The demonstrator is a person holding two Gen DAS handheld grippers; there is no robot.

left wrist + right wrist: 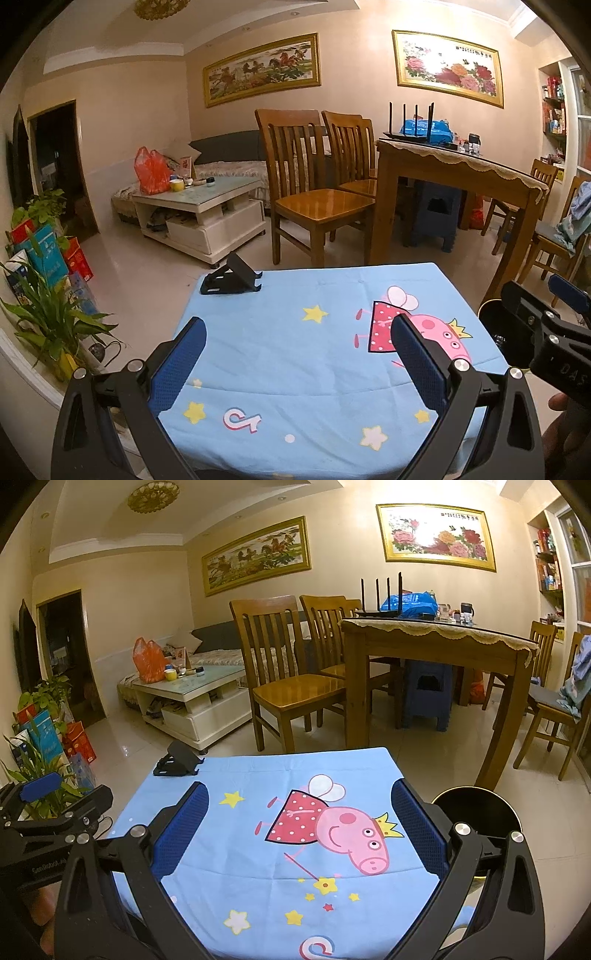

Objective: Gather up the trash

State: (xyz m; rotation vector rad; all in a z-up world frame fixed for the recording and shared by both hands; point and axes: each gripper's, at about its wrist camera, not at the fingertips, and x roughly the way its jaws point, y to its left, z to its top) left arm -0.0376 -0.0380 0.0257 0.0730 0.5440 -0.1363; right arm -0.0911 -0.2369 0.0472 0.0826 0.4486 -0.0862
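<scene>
Tongs, left (pixel 297 350) and right (pixel 299 827), both gape wide and empty above the blue cartoon cloth (pixel 258 867).

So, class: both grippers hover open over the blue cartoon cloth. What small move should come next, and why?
Probably pause and look around. The left gripper and right gripper are open and empty. The blue cloth shows no trash, only a black phone stand at its far left corner. A round black bin sits off the cloth's right edge, so sweeping the cameras sideways seems sensible.
</scene>
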